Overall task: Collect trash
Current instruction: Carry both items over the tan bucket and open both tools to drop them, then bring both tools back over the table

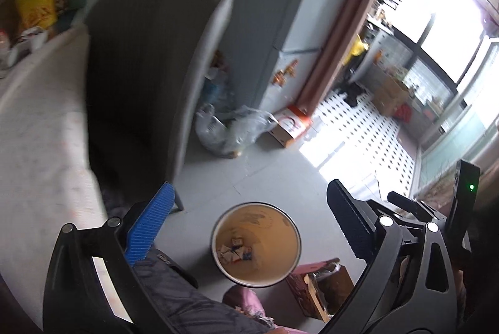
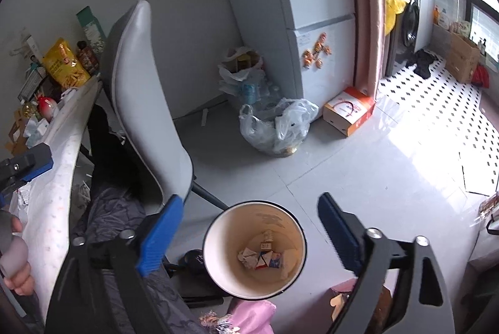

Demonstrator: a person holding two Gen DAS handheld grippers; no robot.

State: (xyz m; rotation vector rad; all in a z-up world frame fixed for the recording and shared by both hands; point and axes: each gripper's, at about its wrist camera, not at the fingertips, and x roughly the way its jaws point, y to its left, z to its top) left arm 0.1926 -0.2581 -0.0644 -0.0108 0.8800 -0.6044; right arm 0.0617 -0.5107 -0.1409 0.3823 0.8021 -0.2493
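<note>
A round trash bin (image 1: 255,243) with a tan inside stands on the grey floor, straight below both grippers; it also shows in the right wrist view (image 2: 254,248). Crumpled paper and small wrappers (image 2: 263,257) lie at its bottom, also visible in the left wrist view (image 1: 235,251). My left gripper (image 1: 249,206) is open and empty above the bin. My right gripper (image 2: 249,215) is open and empty above the bin. The left gripper's body (image 2: 21,168) shows at the left edge of the right wrist view, by the table.
A grey chair (image 2: 146,103) stands at a table with a white cloth (image 2: 56,184) and snack packs (image 2: 64,64). Plastic bags (image 2: 274,125) and an orange-white box (image 2: 349,111) lie by the fridge (image 2: 312,22). A brown box (image 1: 324,284) sits beside the bin.
</note>
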